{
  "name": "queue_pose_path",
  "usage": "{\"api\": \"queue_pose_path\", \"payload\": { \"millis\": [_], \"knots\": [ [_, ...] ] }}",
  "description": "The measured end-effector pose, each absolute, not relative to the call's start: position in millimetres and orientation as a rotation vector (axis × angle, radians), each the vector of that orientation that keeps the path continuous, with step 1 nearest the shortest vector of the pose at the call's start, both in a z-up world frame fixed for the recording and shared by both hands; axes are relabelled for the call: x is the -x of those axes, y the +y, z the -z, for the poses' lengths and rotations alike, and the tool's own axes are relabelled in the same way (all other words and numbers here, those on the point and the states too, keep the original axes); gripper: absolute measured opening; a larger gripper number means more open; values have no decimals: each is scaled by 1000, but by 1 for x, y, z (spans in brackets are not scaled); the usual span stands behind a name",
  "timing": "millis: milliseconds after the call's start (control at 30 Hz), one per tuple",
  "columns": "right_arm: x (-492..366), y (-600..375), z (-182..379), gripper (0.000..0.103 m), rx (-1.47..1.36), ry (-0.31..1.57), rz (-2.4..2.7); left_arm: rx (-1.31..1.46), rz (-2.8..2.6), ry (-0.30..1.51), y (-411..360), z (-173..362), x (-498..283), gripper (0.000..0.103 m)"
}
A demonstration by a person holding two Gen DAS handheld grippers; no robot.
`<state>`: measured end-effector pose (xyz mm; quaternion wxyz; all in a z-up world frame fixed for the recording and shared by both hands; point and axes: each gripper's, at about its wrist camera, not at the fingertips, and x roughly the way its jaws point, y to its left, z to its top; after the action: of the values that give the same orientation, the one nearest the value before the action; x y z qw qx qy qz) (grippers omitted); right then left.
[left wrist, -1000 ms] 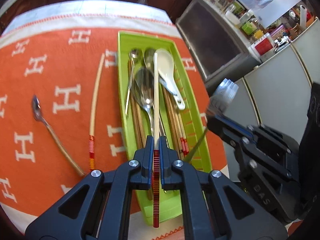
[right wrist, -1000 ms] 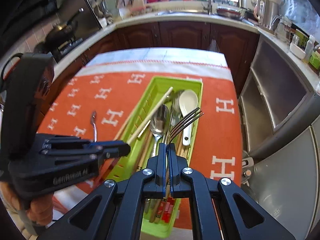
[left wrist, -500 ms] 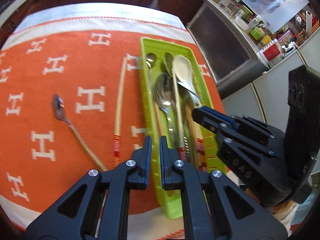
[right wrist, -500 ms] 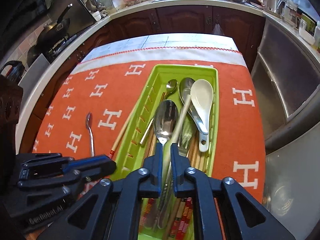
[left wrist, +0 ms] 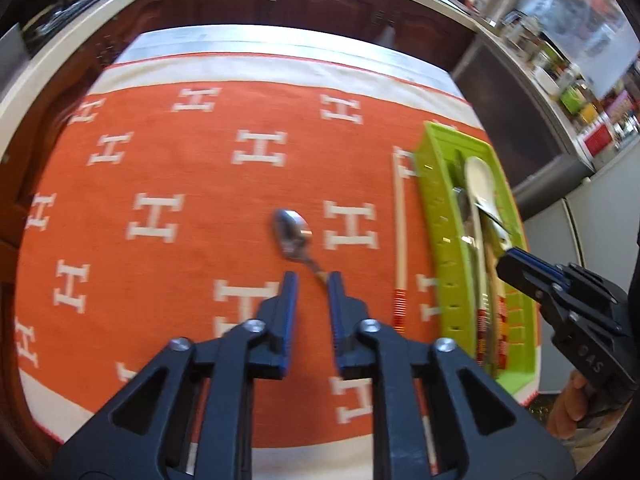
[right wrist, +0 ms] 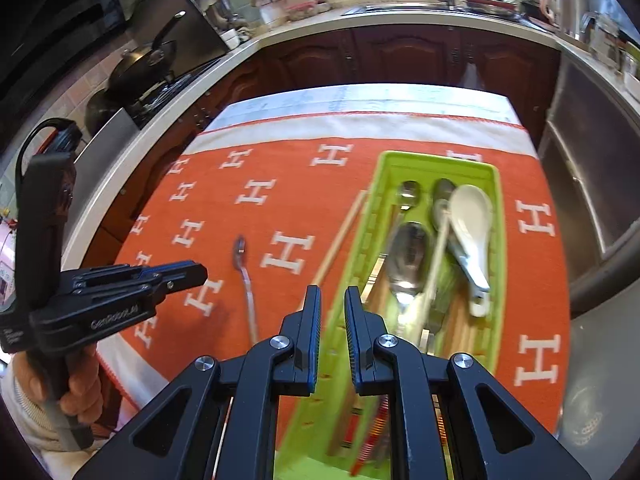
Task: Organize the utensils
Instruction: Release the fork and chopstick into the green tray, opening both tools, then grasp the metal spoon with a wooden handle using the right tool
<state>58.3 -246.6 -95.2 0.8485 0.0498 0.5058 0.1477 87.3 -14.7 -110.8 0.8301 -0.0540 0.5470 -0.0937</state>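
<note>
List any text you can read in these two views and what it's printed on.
"H": repeated white letters woven into the orange cloth.
"GenRobot.AI": white print on the side of the left gripper, right wrist view; small, partly blurred.
"DAS": letters on the body of the right gripper, left wrist view; the first letter is unclear.
Bottles and packets on the far counter: labels too blurred to read.

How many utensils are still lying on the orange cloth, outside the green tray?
2: a small metal spoon mid-cloth, and a pale wooden chopstick beside the green plastic tray's left wall. The claws could hide more.
</note>
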Motion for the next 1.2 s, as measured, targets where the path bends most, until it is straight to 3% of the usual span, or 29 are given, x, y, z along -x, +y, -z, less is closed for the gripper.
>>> {"api": "queue_pose_path", "payload": {
  "millis": [67,400,533,567,767,1000,1200],
  "knots": [
    [-60,-234,95,12,-105,1073,-335,126,169,1150,0,111,-88,31],
    [-73,-182,102,13,-55,1105,-413,157,108,1120,35,113,-92,39],
    [-82,-156,110,33,-14,1098,-437,136,92,1114,41,117,-92,40],
    [-85,-152,112,34,-9,1096,-440,134,90,1116,42,118,-92,41],
    [-108,-118,138,34,25,1132,-469,114,58,1113,55,123,-94,48],
    [-125,-93,166,34,55,1178,-473,139,36,1122,73,130,-98,49],
    [-134,-87,183,16,54,1209,-451,146,38,1132,76,137,-100,49]
  ]
}}
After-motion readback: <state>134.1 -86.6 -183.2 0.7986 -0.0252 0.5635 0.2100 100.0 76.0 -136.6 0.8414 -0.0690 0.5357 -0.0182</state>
